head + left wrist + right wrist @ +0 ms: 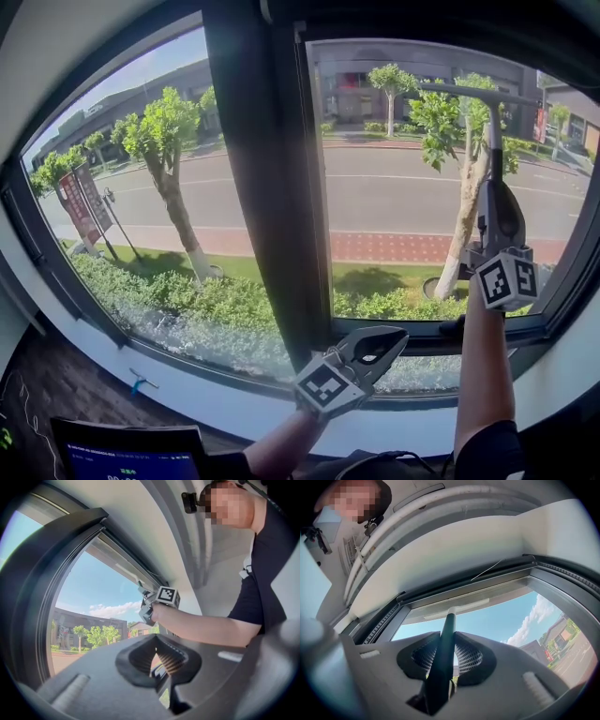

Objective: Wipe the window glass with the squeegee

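Left gripper point(382, 345), btm centre: jaws pressed together, empty. Right gripper point(495, 202), right of frame, pinches 1 squeegee point(492, 131); 2 window panes point(394, 197).

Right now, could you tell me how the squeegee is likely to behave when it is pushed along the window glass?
The squeegee is probably stiff: it runs straight from the right gripper to its pale blade. It looks slim, so likely light. Clamped at its low end, the blade may twist under pressure.

An office-like room: a monitor point(127, 457) beneath a street-facing window point(384, 197).
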Demonstrator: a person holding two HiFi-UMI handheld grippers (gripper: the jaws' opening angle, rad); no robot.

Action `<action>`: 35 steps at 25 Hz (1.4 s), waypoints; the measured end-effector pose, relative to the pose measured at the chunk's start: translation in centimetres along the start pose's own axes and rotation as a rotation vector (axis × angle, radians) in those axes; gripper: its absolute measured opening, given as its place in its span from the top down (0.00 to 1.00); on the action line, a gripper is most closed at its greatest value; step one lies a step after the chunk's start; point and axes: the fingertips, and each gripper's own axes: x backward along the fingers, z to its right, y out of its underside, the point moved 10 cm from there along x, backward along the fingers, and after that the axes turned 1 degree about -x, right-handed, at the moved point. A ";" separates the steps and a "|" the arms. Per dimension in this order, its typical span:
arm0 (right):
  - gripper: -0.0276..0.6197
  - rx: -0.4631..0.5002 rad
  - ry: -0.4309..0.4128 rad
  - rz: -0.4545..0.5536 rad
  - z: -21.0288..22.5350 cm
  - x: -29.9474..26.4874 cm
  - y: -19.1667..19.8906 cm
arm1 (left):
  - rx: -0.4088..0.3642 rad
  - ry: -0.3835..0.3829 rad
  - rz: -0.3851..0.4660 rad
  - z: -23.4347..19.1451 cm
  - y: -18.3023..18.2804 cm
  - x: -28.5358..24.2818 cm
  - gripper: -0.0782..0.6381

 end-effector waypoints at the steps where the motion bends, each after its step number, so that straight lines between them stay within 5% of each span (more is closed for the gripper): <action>1: 0.81 -0.002 0.001 -0.003 -0.1 0.2 0.1 | 0.000 -0.001 0.002 0.0 0.0 0.1 0.89; 35: 0.81 -0.072 0.043 -0.132 -1.6 8.8 5.3 | 0.044 0.047 -0.080 1.1 1.6 1.8 0.89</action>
